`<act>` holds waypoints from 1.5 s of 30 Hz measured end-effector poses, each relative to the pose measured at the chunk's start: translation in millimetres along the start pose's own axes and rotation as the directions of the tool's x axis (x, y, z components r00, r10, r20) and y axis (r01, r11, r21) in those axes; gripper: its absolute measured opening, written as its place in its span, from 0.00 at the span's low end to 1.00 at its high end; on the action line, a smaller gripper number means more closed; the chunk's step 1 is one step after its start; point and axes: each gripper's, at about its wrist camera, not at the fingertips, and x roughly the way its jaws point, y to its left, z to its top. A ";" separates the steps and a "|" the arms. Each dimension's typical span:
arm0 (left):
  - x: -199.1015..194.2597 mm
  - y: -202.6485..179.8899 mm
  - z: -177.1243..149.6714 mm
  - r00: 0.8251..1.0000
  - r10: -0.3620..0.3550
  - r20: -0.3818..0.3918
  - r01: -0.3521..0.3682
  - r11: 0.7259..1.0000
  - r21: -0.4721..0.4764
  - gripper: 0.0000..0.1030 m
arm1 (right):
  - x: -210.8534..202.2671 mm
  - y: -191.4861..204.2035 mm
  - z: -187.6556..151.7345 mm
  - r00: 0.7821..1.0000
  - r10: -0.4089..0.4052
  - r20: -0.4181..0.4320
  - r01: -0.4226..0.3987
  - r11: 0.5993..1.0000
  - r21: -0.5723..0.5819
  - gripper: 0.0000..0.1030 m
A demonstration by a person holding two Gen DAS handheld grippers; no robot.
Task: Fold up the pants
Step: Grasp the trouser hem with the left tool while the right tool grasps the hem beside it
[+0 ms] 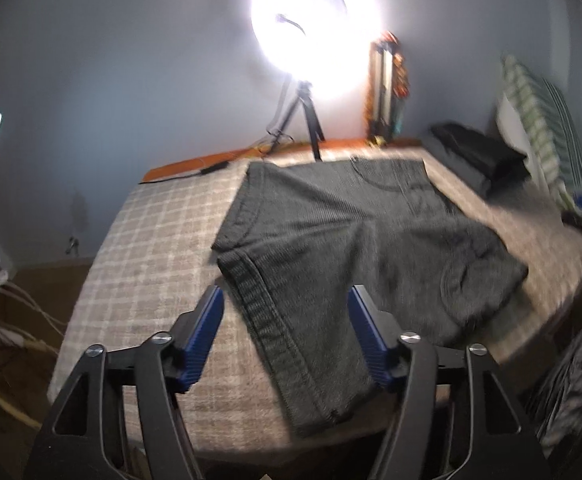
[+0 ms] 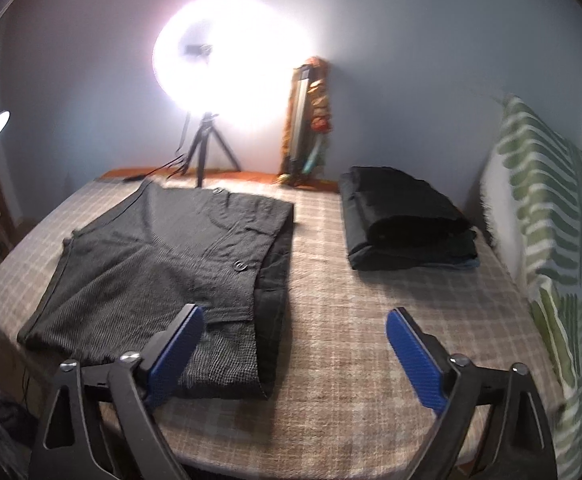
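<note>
Dark grey pants (image 1: 355, 236) lie folded on the checked bed cover (image 1: 151, 240), one leg end reaching the near edge. My left gripper (image 1: 285, 300) is open and hovers above that near leg end, holding nothing. In the right wrist view the pants (image 2: 151, 264) lie left of centre with a button showing. My right gripper (image 2: 295, 328) is open and empty, above the bare cover (image 2: 351, 300) just right of the pants' near corner.
A stack of folded dark clothes (image 2: 403, 216) sits at the back right of the bed. A green striped pillow (image 2: 547, 232) leans at the right. A bright ring light on a tripod (image 2: 207, 152) stands at the back. The bed edge is close below both grippers.
</note>
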 end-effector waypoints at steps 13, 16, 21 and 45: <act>24.6 -34.1 -46.7 0.970 -0.087 -0.228 0.144 0.958 0.249 0.59 | 42.6 37.2 -22.1 0.956 0.177 -0.234 -0.251 0.907 -0.340 0.72; 33.7 -42.9 -56.9 0.960 -0.087 -0.265 0.166 0.943 0.290 0.59 | 49.9 54.6 -29.8 0.944 0.186 -0.273 -0.292 0.857 -0.424 0.70; 49.9 -50.4 -69.3 0.947 -0.065 -0.314 0.174 0.927 0.331 0.59 | 66.0 75.6 -39.6 0.921 0.192 -0.340 -0.351 0.788 -0.506 0.70; 51.0 -45.3 -32.2 0.984 -0.011 -0.177 0.097 0.871 0.481 0.07 | 85.5 93.6 -52.8 0.946 0.099 -0.308 -0.284 0.708 -0.646 0.19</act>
